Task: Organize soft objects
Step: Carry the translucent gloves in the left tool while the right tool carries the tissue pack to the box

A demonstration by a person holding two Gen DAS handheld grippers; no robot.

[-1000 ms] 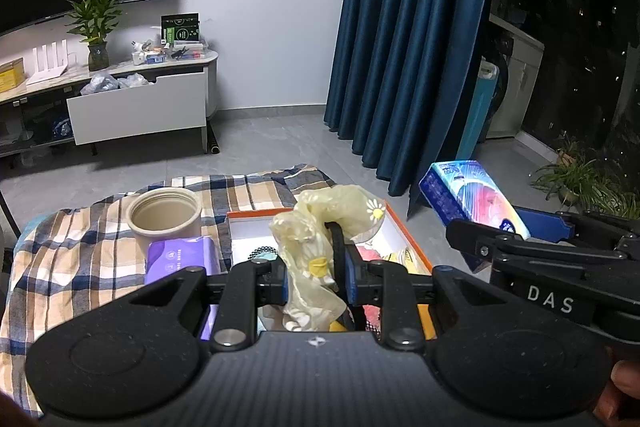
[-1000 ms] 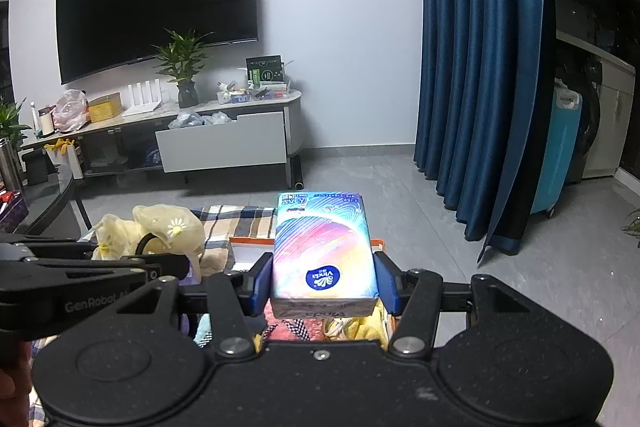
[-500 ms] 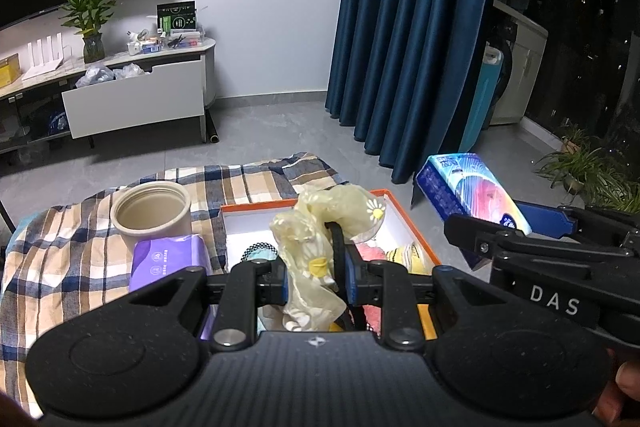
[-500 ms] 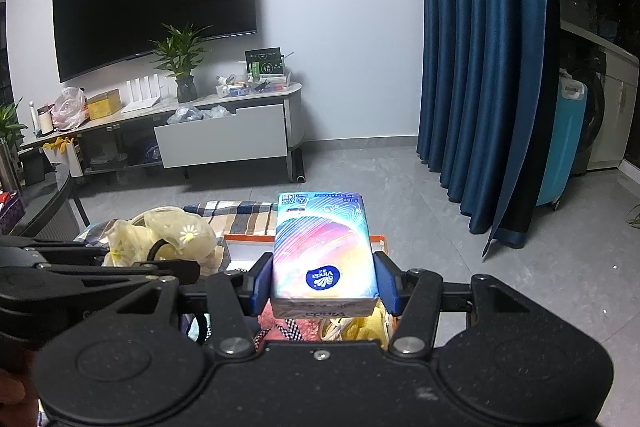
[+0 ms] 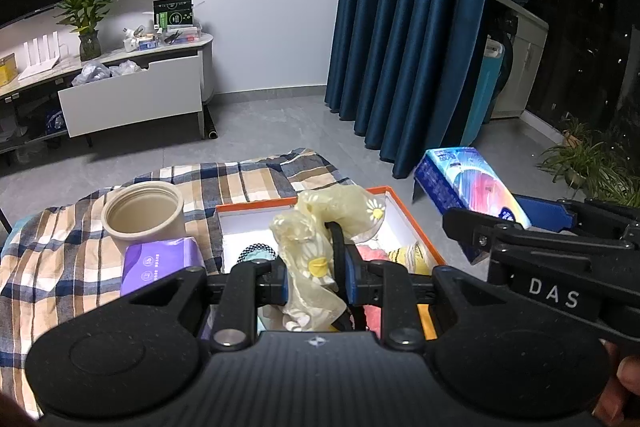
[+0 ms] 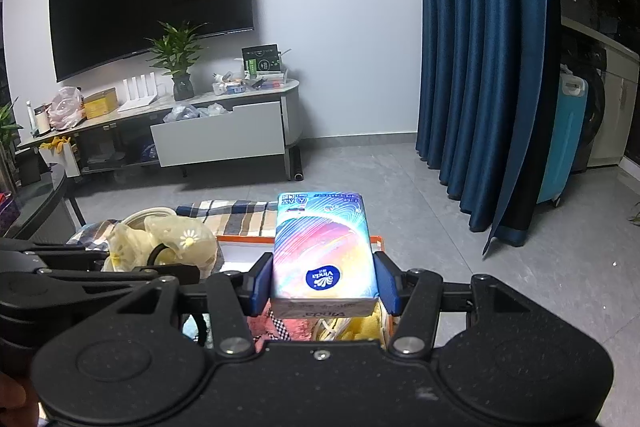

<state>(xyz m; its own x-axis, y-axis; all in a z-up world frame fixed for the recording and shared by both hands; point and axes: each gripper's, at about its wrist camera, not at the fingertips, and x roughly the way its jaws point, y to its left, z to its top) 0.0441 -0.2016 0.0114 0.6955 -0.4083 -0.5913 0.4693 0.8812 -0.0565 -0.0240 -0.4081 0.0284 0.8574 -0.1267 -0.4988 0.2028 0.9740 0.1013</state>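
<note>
Soft stuff first: from the left wrist view, my left gripper [image 5: 316, 283] is clamped tight on a pale yellow daisy-print cloth [image 5: 320, 239], bunched between the pads and lifted clear over the orange-rimmed box [image 5: 408, 215]. A black loop, maybe an elastic band, is caught in the same pinch. I read the narrow pinch as right for thin fabric: it bunches up, so the pads must close nearly all the way. Box already holds a checkered item and pink and yellow pieces, so it looks like the collection bin. Left of it on the plaid blanket [image 5: 60, 267] sit a beige open jar [image 5: 142, 215] and, nearer, a purple tissue pack [image 5: 160, 263], touching the jar's base. Far right, the rainbow tissue pack [image 5: 468, 183] rides in my other tool.

Right wrist view: right gripper [image 6: 324, 283] is closed on that rainbow tissue pack [image 6: 324, 247], jaws wide because the pack is wide, gripped across its short sides and roughly level. It hangs over the box's right end. Cloth shows at left, just beside. Both loads look poised for a drop into the box; my guess only.
</note>
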